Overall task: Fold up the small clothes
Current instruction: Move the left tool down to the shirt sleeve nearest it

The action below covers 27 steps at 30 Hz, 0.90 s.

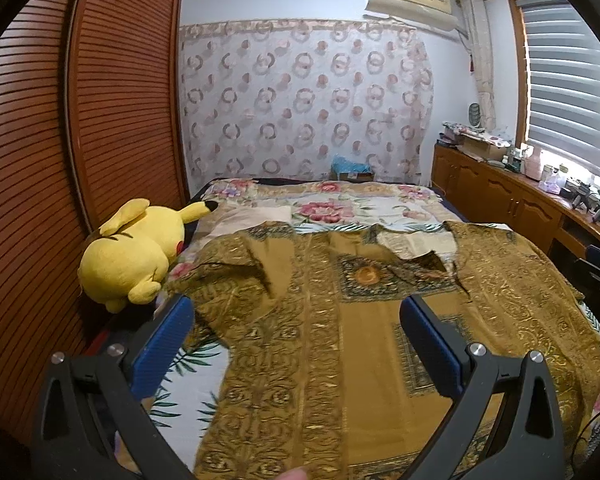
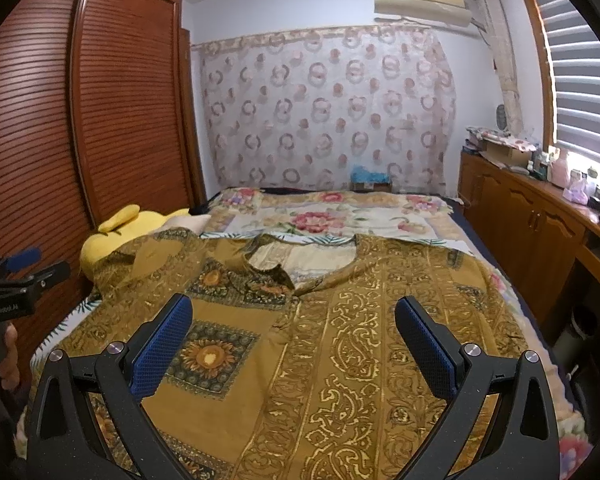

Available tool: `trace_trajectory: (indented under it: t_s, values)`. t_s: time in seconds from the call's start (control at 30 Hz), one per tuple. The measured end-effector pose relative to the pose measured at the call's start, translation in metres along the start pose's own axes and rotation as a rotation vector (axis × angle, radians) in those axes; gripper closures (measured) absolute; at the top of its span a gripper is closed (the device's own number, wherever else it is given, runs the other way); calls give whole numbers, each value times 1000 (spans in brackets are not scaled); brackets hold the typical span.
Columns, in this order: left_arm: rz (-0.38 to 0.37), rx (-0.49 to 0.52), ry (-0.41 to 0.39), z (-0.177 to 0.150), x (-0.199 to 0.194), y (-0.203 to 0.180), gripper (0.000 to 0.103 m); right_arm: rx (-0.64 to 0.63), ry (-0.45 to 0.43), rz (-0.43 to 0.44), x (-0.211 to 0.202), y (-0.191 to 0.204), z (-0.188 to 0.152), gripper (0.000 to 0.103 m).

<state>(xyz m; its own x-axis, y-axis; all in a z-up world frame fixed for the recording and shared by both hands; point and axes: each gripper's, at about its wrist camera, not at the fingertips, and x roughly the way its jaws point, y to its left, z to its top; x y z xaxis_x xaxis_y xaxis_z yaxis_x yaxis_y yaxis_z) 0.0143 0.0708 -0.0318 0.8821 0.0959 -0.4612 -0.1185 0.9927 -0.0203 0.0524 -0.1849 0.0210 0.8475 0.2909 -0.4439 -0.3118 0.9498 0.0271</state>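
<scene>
A mustard-gold patterned short-sleeved shirt (image 1: 340, 320) lies spread flat, front up, on the bed; it also shows in the right wrist view (image 2: 340, 340). Its collar points to the far end of the bed. My left gripper (image 1: 296, 312) is open and empty, hovering above the shirt's left half near the left sleeve (image 1: 236, 264). My right gripper (image 2: 294, 316) is open and empty above the shirt's middle, below the collar (image 2: 296, 264). The left gripper also shows at the left edge of the right wrist view (image 2: 16, 276).
The bed carries a floral cover (image 1: 340, 204). A yellow plush toy (image 1: 136, 252) lies at the bed's left edge by the brown slatted wardrobe (image 1: 80, 120). A wooden cabinet (image 2: 540, 216) with clutter runs along the right under the window.
</scene>
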Motion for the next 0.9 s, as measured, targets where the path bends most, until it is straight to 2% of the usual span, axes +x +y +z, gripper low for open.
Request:
trace_trajectory:
  t_s: [0.27,0.57,0.67,0.9]
  values:
    - [-37,3,50,-7,17,29,0,-42,48,57,20,14,-2,0]
    - [-24,-15,126,-19,48,79,0,-108,111,139,52,40,-7,0]
    - [-41,-24,158,-21,60,94,1,-132,128,160,60,51,-9,0]
    - [-87,-33,224,-25,89,112,15,-185,167,201,78,74,-14,0]
